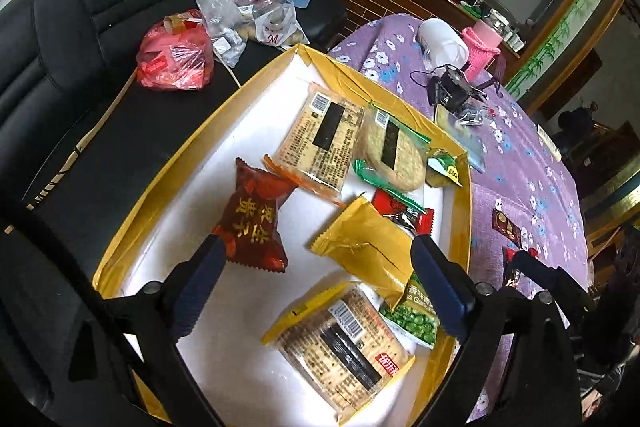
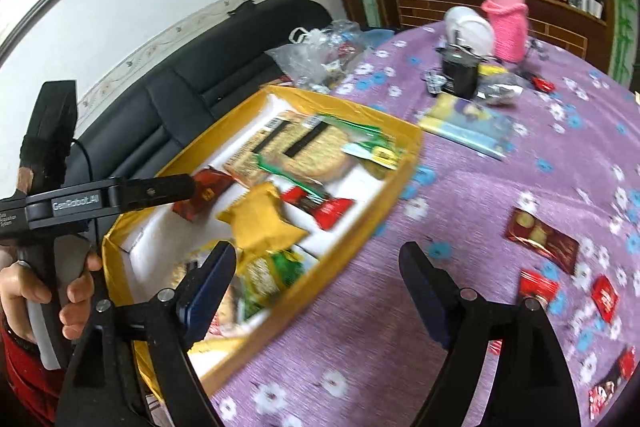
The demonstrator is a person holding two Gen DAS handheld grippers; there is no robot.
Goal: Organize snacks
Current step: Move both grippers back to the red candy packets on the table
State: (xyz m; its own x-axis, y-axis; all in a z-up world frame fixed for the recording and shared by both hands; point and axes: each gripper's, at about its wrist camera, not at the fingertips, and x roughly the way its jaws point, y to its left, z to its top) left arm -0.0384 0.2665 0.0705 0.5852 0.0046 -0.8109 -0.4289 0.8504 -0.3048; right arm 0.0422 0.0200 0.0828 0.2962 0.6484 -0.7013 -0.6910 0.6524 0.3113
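Left tongs [image 1: 316,263] wide over yellow box [image 1: 460,227] of snacks — holding nothing, right tongs [image 2: 320,267] wide too, red packs [image 2: 540,241] on purple bench [image 2: 460,187]

Tray floor: the yellow-walled cardboard tray with white lining [image 1: 168,187] keeps bare white floor along its left side.
Tray blockers: dark red foil snack packet [image 1: 252,217], crinkled gold foil packet [image 1: 366,247].
Purple flowered tablecloth [image 2: 460,195]: bare beside the tray; small red wrapped candies [image 2: 604,297] scattered at right.
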